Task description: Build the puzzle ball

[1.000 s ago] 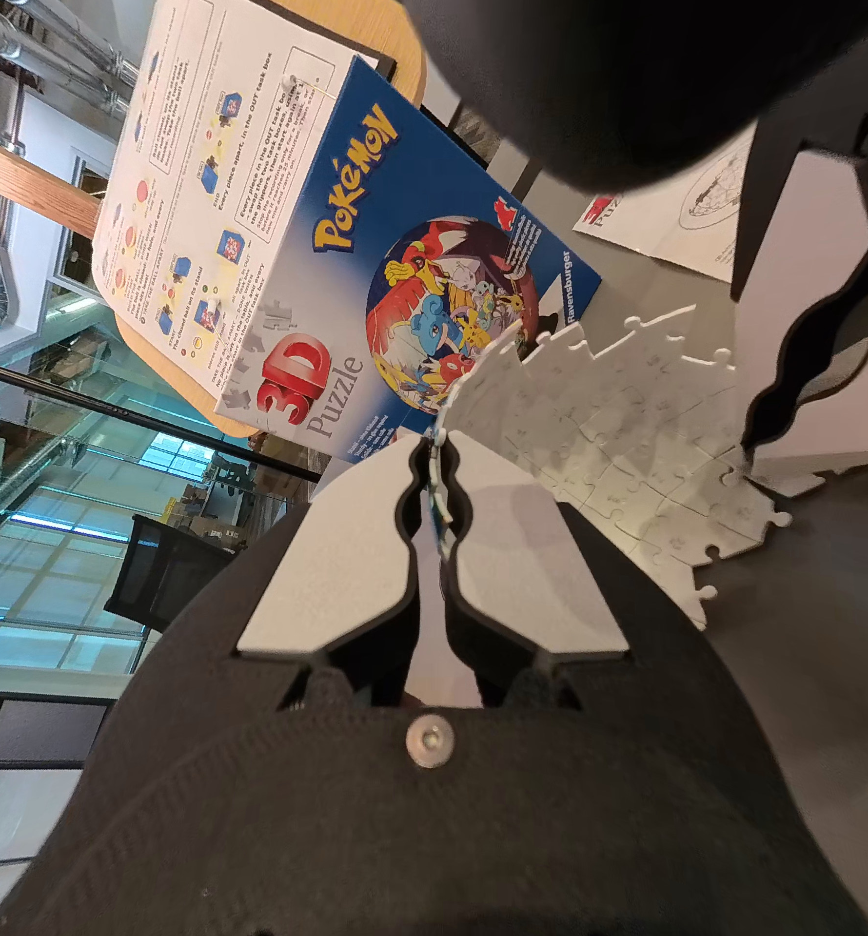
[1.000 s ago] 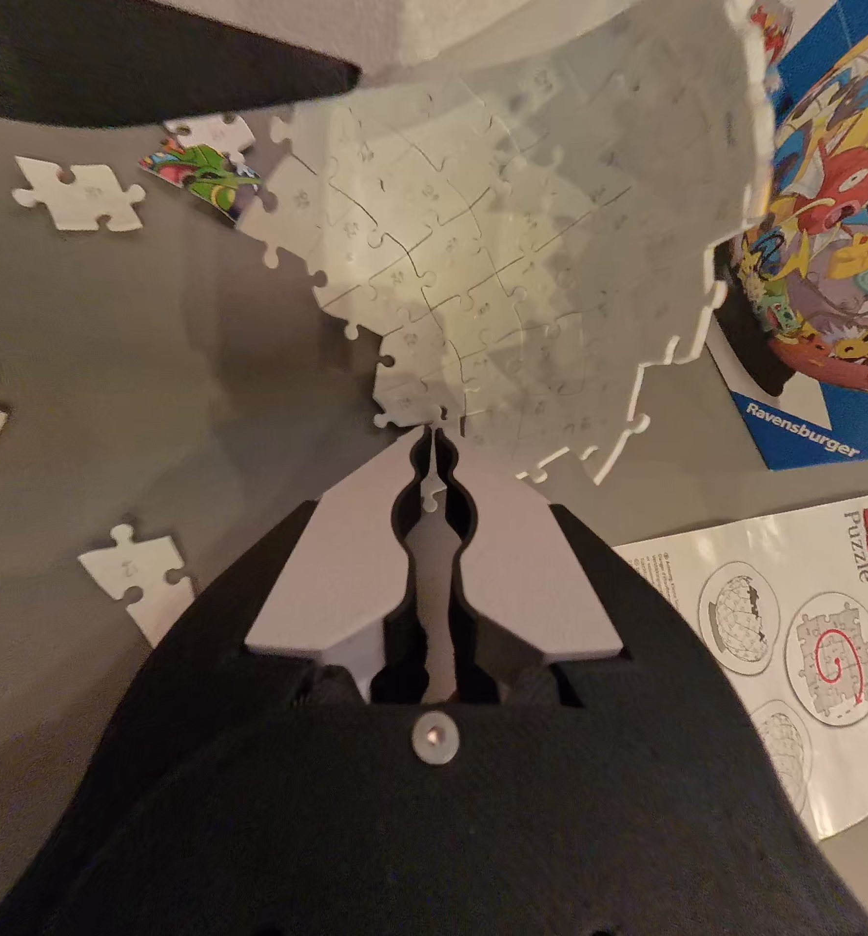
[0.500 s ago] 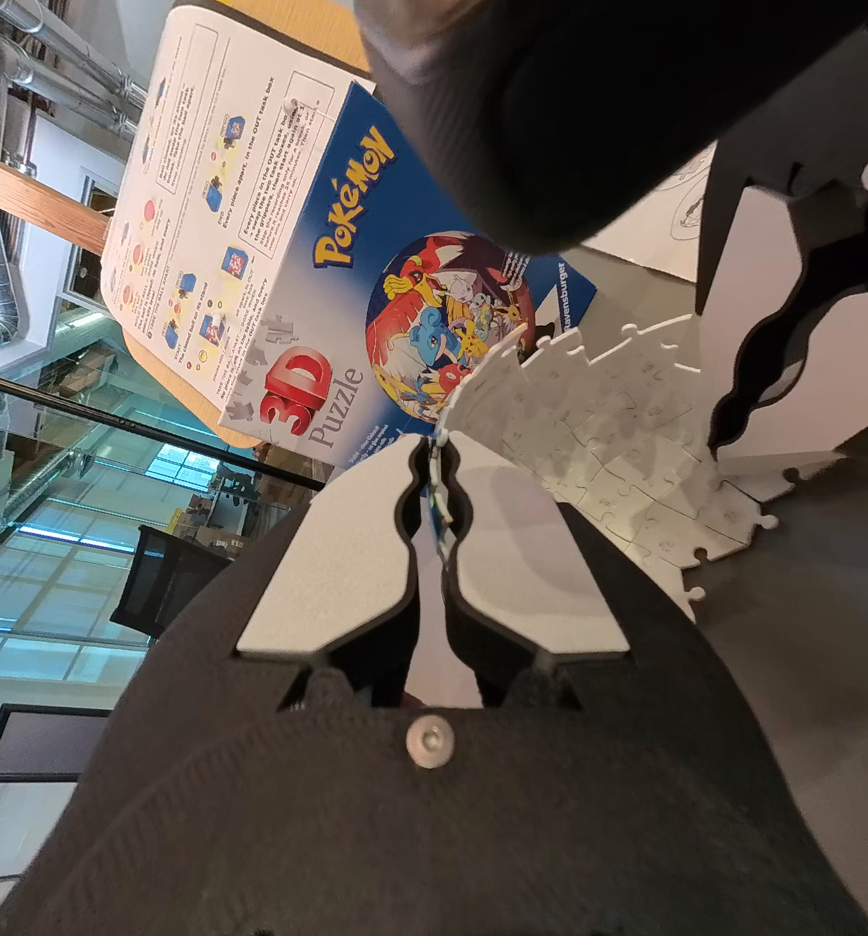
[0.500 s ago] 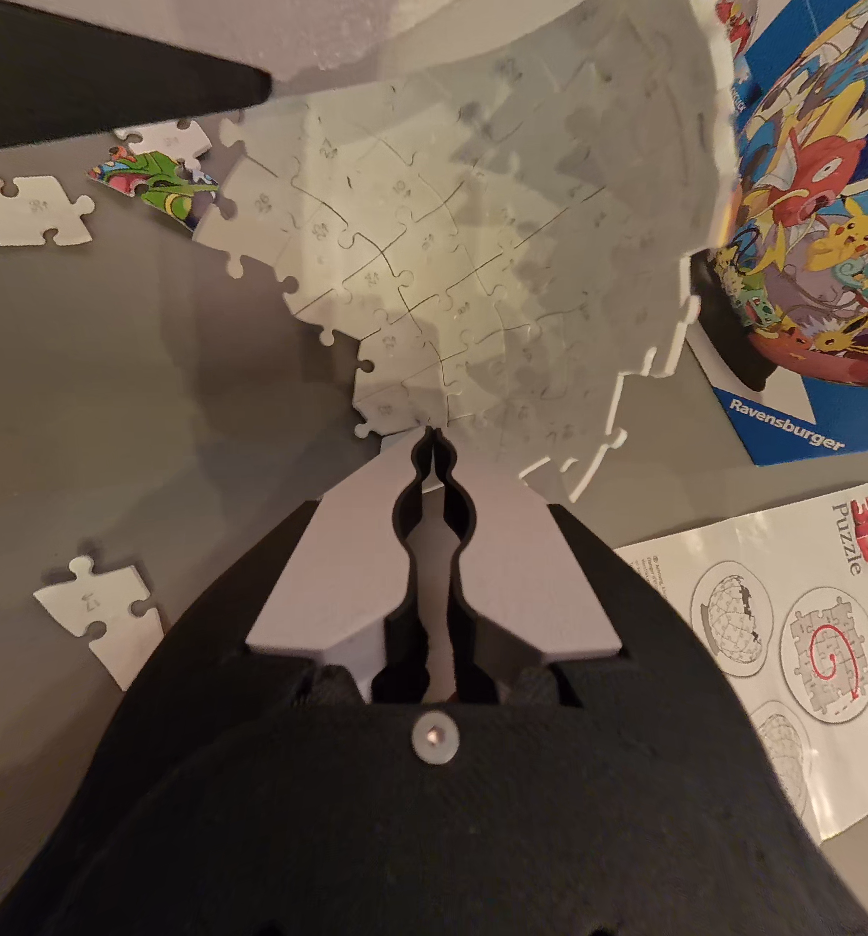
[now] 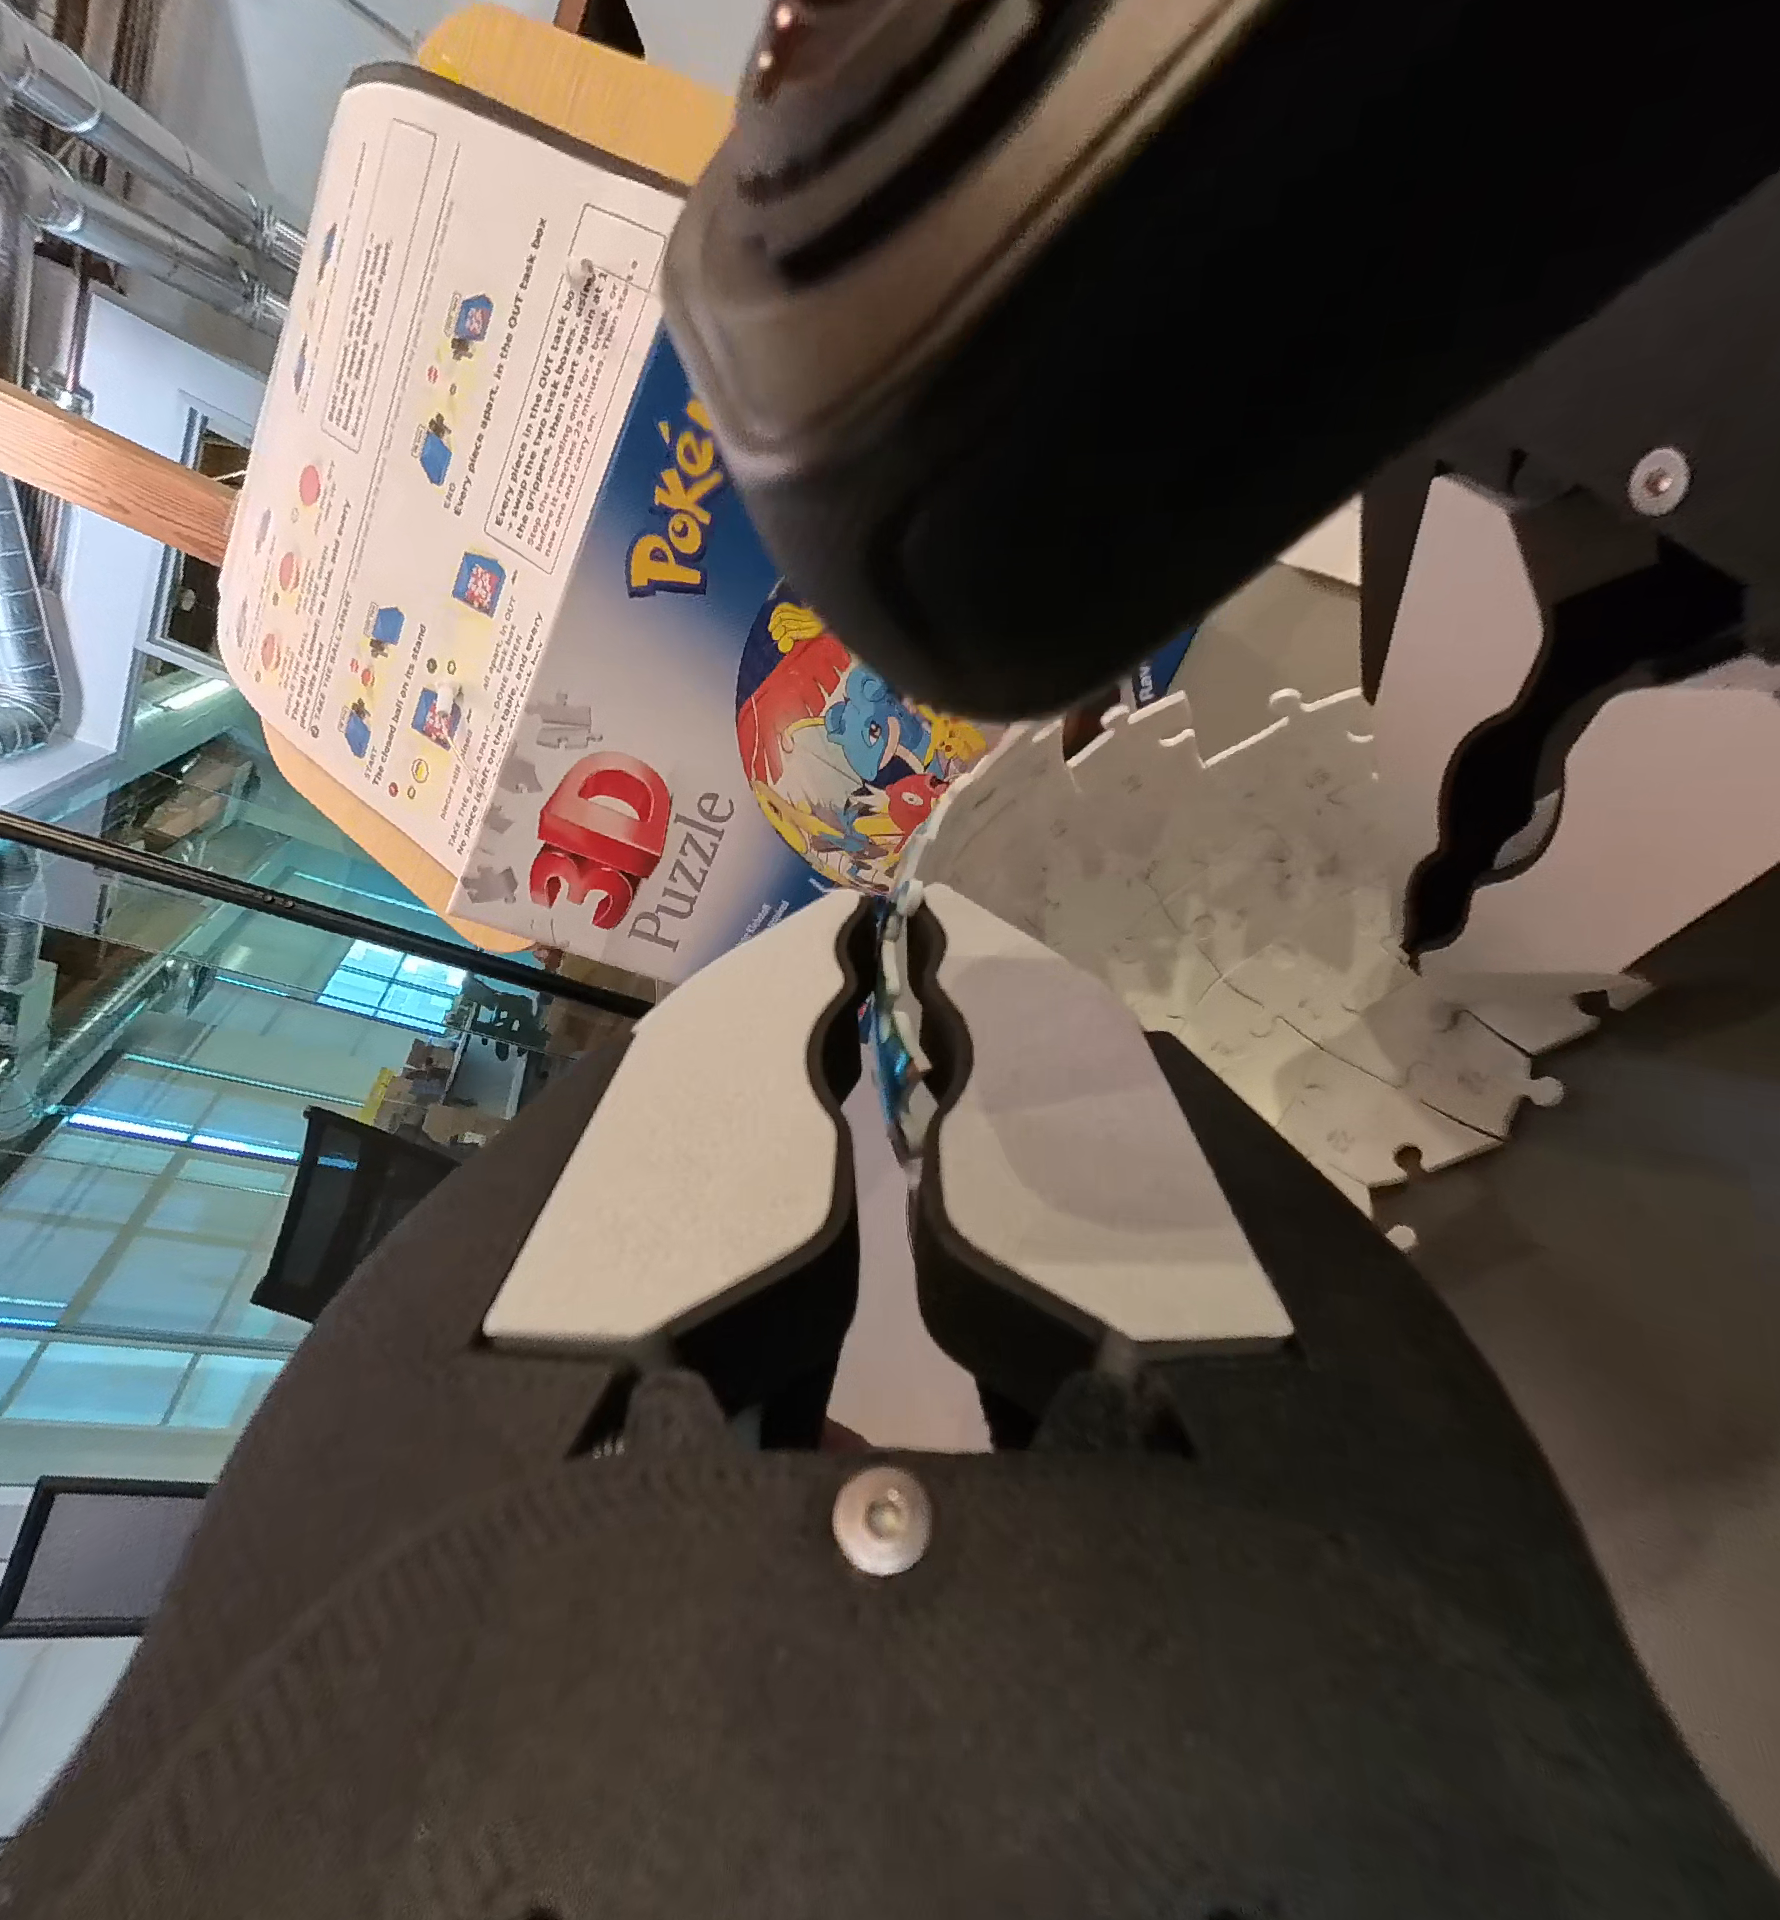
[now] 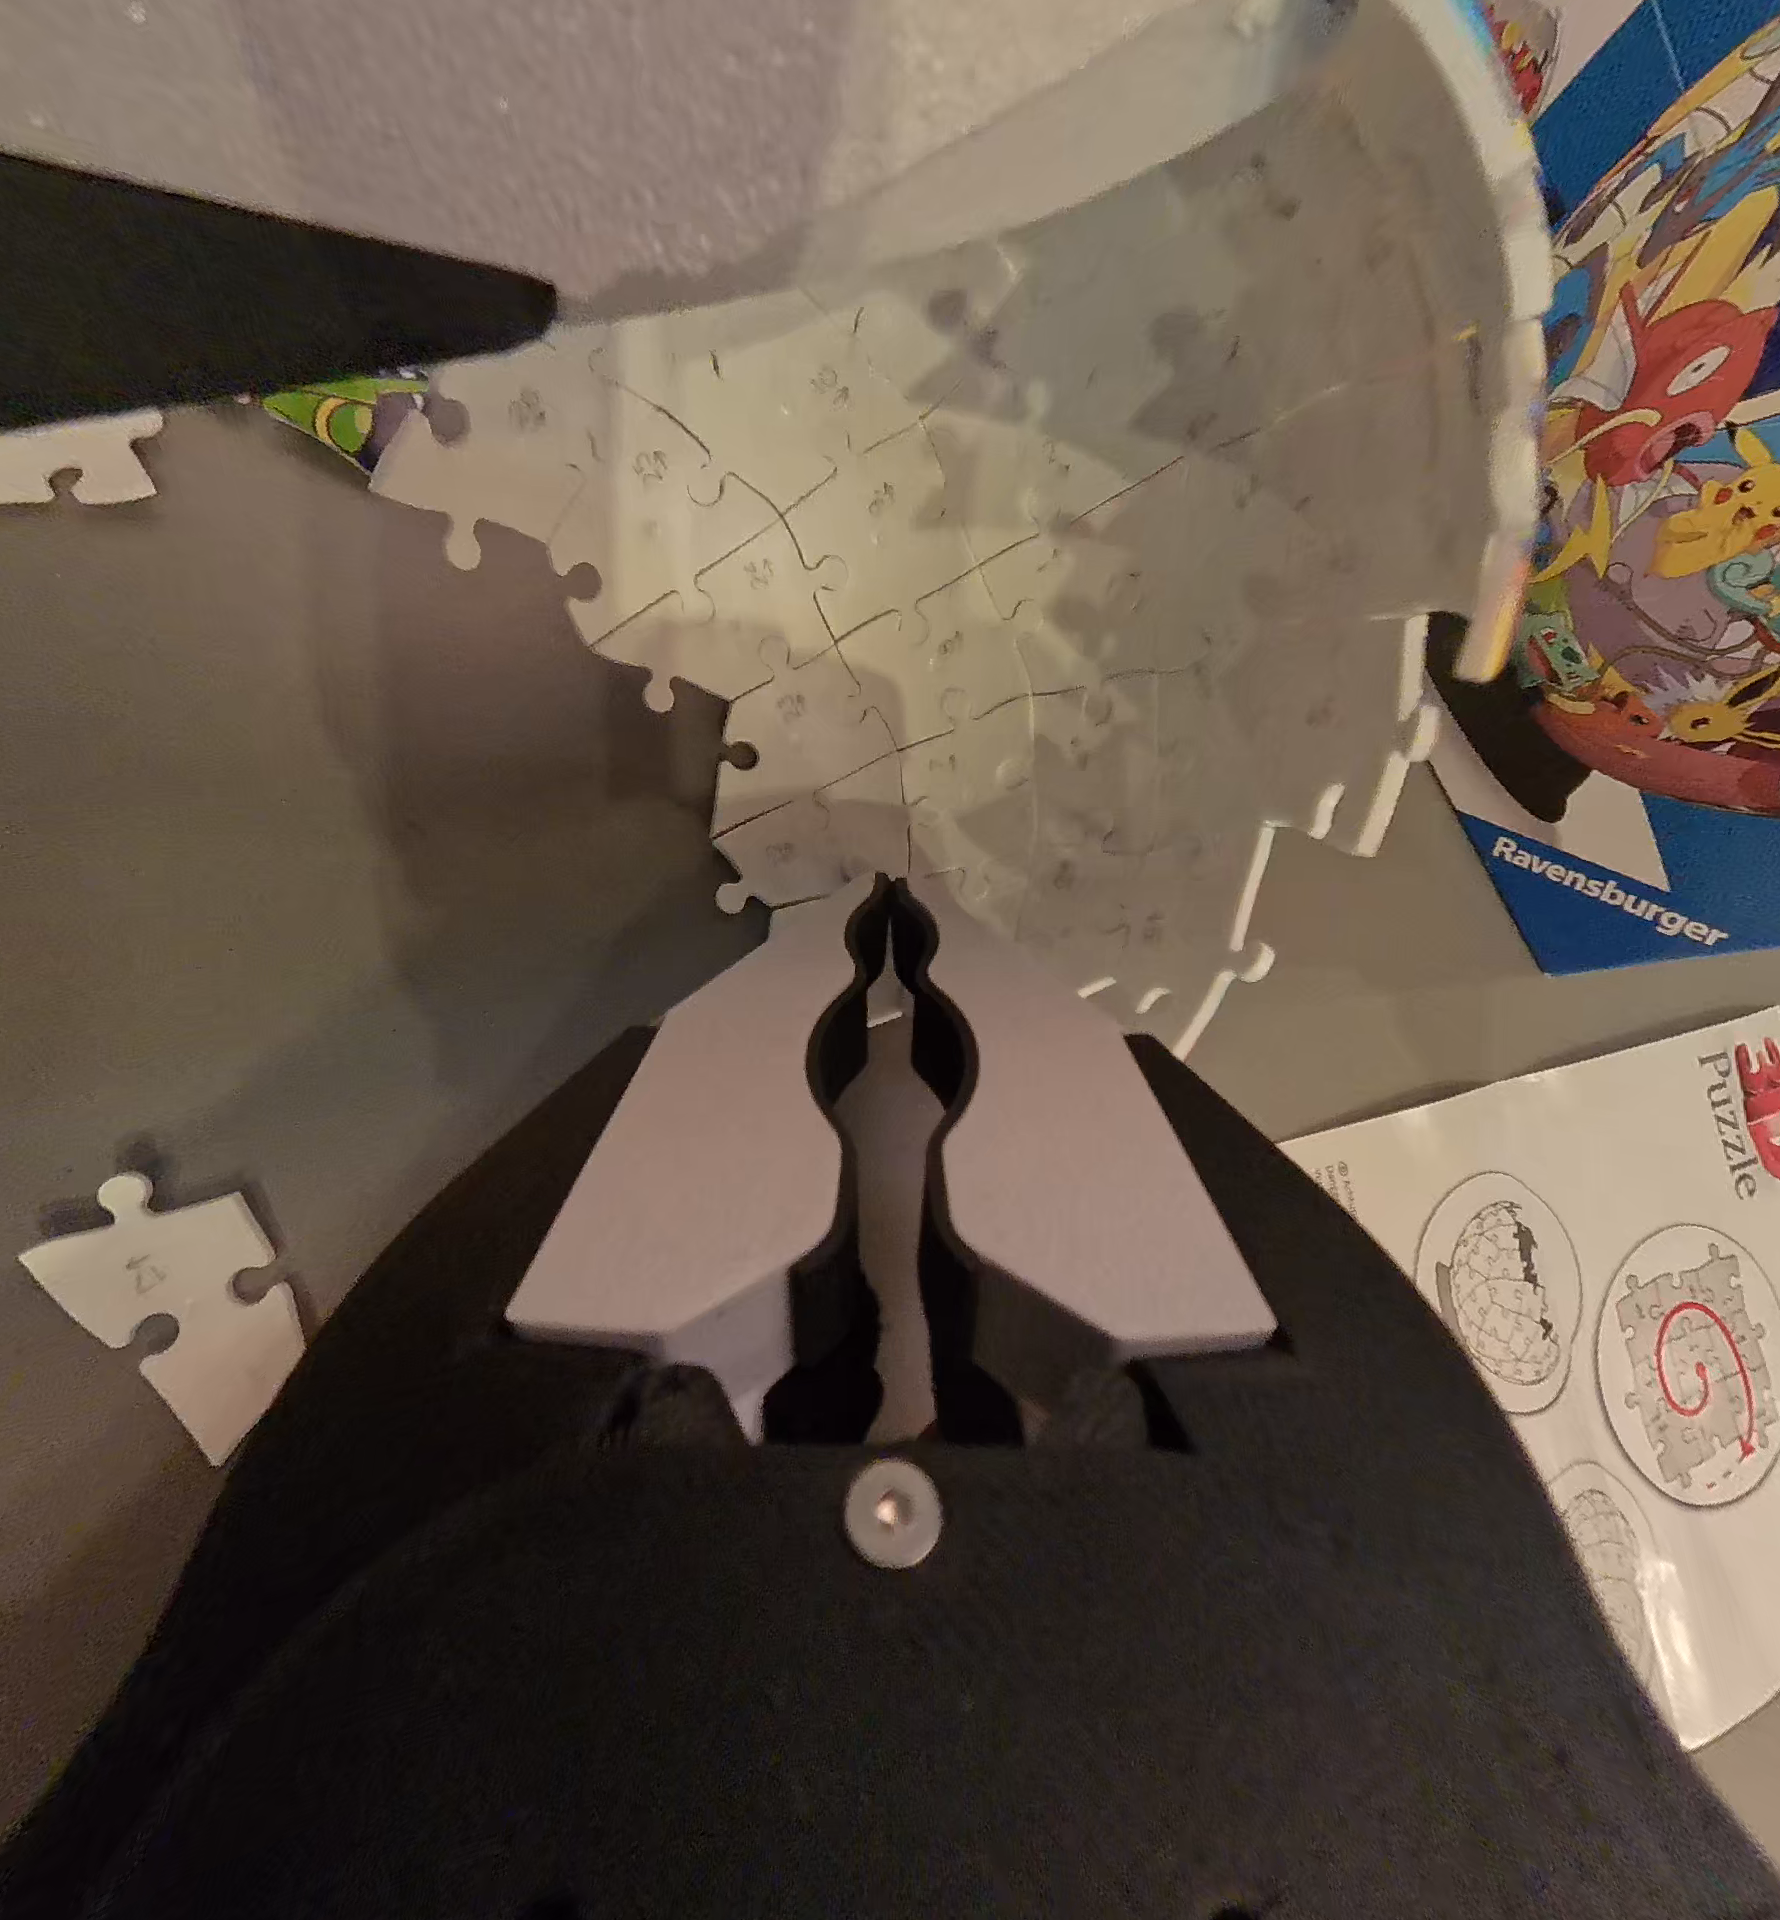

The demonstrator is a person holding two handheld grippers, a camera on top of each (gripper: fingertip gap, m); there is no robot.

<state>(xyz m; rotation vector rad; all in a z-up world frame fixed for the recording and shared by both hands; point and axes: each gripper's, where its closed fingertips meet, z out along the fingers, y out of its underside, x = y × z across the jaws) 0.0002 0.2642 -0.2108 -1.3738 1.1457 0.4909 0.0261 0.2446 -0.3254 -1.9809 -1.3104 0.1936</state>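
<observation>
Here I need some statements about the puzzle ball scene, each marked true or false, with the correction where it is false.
1. The left tongs are shut on the rim of the puzzle shell. True.
2. The right tongs are wide open. False: they are shut at the shell's lower edge.
3. The puzzle box lies to the right of the shell in the right wrist view. True.
4. All loose pieces are already joined. False: a white loose piece lies alone on the grey table.
5. The instruction sheet lies on the box. False: it lies on the table.

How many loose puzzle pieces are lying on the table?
3: a white piece at lower left, a white piece at upper left, and a green piece beside it. More may be hidden.
</observation>
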